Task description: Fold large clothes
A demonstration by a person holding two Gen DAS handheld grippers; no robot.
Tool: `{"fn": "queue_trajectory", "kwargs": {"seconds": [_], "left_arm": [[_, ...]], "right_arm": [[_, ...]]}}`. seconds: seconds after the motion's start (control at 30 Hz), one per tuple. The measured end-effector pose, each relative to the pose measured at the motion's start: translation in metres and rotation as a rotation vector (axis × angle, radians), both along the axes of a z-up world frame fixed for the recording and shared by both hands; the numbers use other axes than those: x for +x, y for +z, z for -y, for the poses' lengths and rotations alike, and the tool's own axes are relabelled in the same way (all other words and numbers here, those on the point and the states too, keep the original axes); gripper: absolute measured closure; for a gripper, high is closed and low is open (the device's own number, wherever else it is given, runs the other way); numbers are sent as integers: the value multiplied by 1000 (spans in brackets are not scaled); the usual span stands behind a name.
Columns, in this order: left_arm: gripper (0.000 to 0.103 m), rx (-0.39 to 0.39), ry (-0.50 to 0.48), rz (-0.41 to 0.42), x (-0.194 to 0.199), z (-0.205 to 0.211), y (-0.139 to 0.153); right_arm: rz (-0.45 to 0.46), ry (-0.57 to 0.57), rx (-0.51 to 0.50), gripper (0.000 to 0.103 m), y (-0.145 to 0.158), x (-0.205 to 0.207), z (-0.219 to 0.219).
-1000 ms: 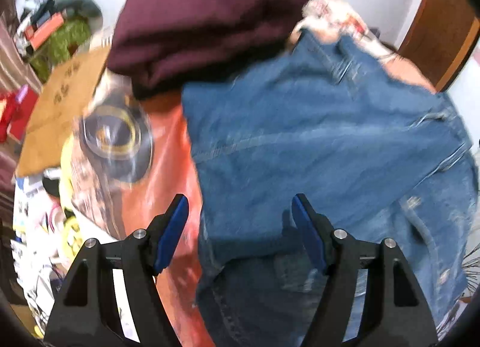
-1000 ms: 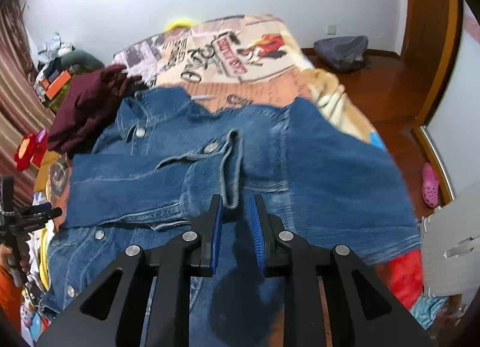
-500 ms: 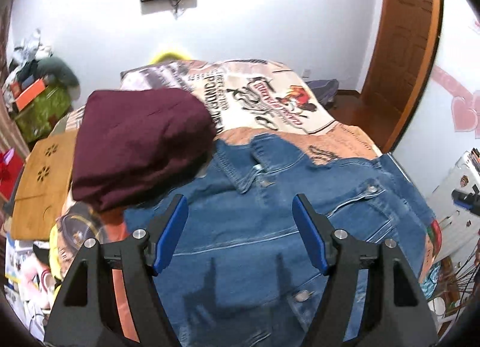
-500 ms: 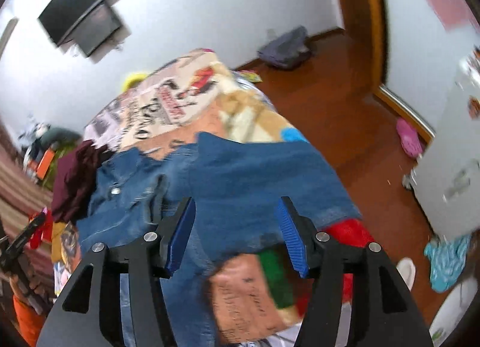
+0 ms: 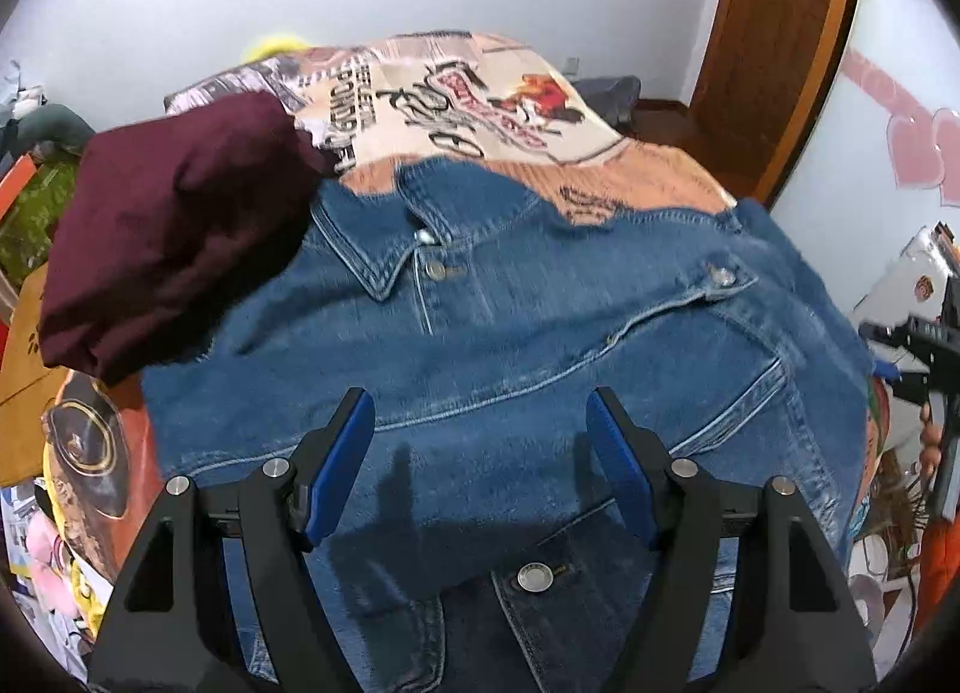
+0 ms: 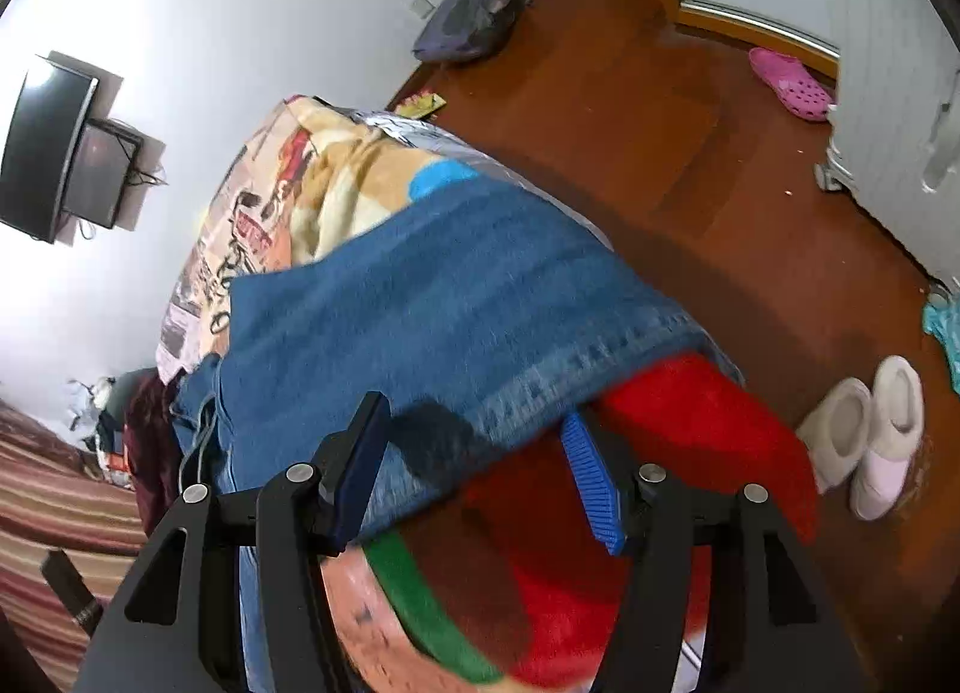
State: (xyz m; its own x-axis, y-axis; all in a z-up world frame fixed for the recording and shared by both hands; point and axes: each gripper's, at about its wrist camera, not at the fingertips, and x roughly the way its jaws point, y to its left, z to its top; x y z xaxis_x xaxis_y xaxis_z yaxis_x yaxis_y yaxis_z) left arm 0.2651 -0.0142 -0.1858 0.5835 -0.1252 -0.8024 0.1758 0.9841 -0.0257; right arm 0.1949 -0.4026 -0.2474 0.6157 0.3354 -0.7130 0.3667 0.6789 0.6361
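bedroom with a printed blanket [image 5: 480,111] covering the bed, a denim jacket [image 5: 510,345] lying spread across it.
both grippers are hovering over the jacket with fingers spread wide, gripping nothing: the left gripper [image 5: 480,453] over the stitched chest panel below the collar, the right gripper [image 6: 474,471] at the jacket's [image 6: 432,303] hem by the bed edge. a folded maroon garment [image 5: 168,237] is overlapping one shoulder. blur is softening the hem; the jacket's near end is running out of frame.
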Motion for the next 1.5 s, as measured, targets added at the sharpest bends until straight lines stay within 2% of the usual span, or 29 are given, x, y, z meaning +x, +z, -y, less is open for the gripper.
{"fn": "queue_trajectory", "kwargs": {"seconds": [0.13,0.2,0.23,0.27,0.37,0.47,0.6,0.67,0.77,0.87,0.93,1.07,1.17,1.27,1.37,1.43,1.5], "left_arm": [[31,50,27,5,0,1,-11],[31,60,29,1,0,0,-14],[31,57,29,-4,-1,-1,-15],[31,52,28,-6,-2,-2,-15],[31,43,30,9,-5,-7,-10],[31,31,37,30,-9,-13,-2],[31,6,37,49,-18,-20,7],[31,-4,31,57,-22,-22,12],[31,-9,20,77,-30,-26,19],[31,-17,21,95,-37,-31,24],[31,-30,23,92,-41,-35,23],[31,-20,13,63,-48,-41,16],[31,-10,9,55,-54,-45,13],[31,-16,13,62,-59,-49,12],[31,-25,18,61,-58,-51,13],[31,-30,19,58,-55,-50,12],[31,-34,19,56,-51,-48,13]], "right_arm": [[-6,-47,-13,53,-7,13,4],[-27,-54,-57,63,-4,18,4],[-40,-59,-85,73,-1,20,5],[-48,-56,-105,78,4,22,4],[-15,-35,-155,89,25,25,-1],[79,-6,-223,93,67,21,-19],[227,75,-254,93,122,18,-55],[299,164,-268,93,149,20,-85],[372,302,-285,93,172,24,-133],[379,428,-271,93,169,24,-178],[347,495,-250,93,152,25,-200],[202,583,-293,93,100,26,-236],[129,604,-327,89,73,20,-242],[86,616,-338,89,73,17,-237],[69,630,-305,86,88,13,-229],[94,621,-313,85,100,14,-226],[139,592,-341,78,116,12,-221]]}}
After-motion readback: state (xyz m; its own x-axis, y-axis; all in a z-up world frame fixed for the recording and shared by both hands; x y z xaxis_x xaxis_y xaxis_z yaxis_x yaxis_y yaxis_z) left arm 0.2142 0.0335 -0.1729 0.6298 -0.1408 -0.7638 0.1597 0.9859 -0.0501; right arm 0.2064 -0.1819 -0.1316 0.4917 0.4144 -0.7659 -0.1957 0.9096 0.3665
